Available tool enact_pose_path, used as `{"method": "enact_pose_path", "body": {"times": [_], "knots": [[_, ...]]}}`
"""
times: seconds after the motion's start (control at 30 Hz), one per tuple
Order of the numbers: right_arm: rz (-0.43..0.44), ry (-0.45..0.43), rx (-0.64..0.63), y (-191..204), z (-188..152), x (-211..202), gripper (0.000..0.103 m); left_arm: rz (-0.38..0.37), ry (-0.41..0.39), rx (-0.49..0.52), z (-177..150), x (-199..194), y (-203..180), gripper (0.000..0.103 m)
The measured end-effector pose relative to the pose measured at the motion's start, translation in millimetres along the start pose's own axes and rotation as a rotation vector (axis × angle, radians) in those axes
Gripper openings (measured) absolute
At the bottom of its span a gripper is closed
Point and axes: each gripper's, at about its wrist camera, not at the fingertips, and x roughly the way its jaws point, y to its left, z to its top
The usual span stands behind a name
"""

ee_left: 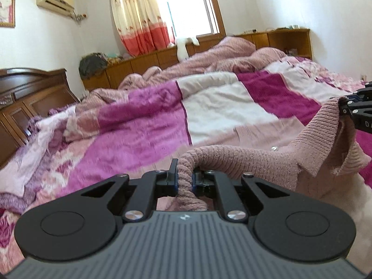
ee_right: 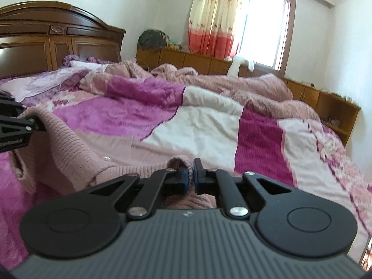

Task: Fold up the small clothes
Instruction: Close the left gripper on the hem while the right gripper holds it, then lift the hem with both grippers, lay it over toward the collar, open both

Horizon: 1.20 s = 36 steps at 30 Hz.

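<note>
One pink knit sweater (ee_left: 267, 162) is lifted off the bed (ee_left: 209, 107), strung between two tools. The left tool (ee_left: 184, 181) is clamped narrow on a bunched roll of the knit, which passes between its blue-padded fingers (ee_left: 173, 181) and hangs down toward the camera. The right tool (ee_right: 190, 177) pinches another fold of the same sweater (ee_right: 69, 153) in the same way — narrow, with cloth filling the gap. Each tool also shows at the edge of the other's view: the right one (ee_left: 346, 107) gripping the ribbed edge near the collar, the left one (ee_right: 38, 123) at the far left, fingers closed on the fabric. One small shiny button (ee_left: 274, 148) sits on the sweater's front.

Under it lies one quilt (ee_right: 209, 127) in magenta, white and pale pink patches, and behind that a rumpled pink blanket (ee_right: 232, 81). One dark wooden headboard (ee_right: 58, 37) stands at the bed's end. Low wooden cabinets (ee_right: 197, 60) line the wall below one window (ee_right: 265, 23) with one curtain (ee_right: 214, 18); on them rest a dark bundle (ee_right: 151, 39) and a white item (ee_right: 234, 66) — what they are I cannot tell.
</note>
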Motion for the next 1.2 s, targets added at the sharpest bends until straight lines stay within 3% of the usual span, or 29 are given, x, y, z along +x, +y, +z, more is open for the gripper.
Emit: {"method": "enact_pose_path", "body": {"times": [0.23, 0.43, 0.67, 0.9, 1.03, 1.13, 1.2], "knots": [[-0.043, -0.055, -0.043, -6, 33, 39, 0.005, 0.042, -0.042, 0.017, 33, 39, 13, 0.010], [-0.055, -0.052, -0.099, -1, 43, 94, 0.005, 0.074, -0.018, 0.020, 45, 96, 23, 0.011], [-0.036, 0.040, -0.157, 17, 20, 174, 0.005, 0.065, 0.102, -0.031, 30, 185, 36, 0.010], [-0.012, 0.189, -0.167, 19, -14, 237, 0.007, 0.045, 0.248, 0.008, -9, 267, 34, 0.012], [0.020, 0.279, -0.124, 13, -33, 259, 0.008, 0.019, 0.287, -0.030, -23, 286, 39, 0.012], [0.020, 0.292, -0.102, 14, -35, 263, 0.008, 0.013, 0.288, -0.034, -24, 287, 38, 0.013], [0.016, 0.295, -0.092, 14, -33, 261, 0.008, 0.012, 0.290, -0.037, -22, 285, 41, 0.024]]}}
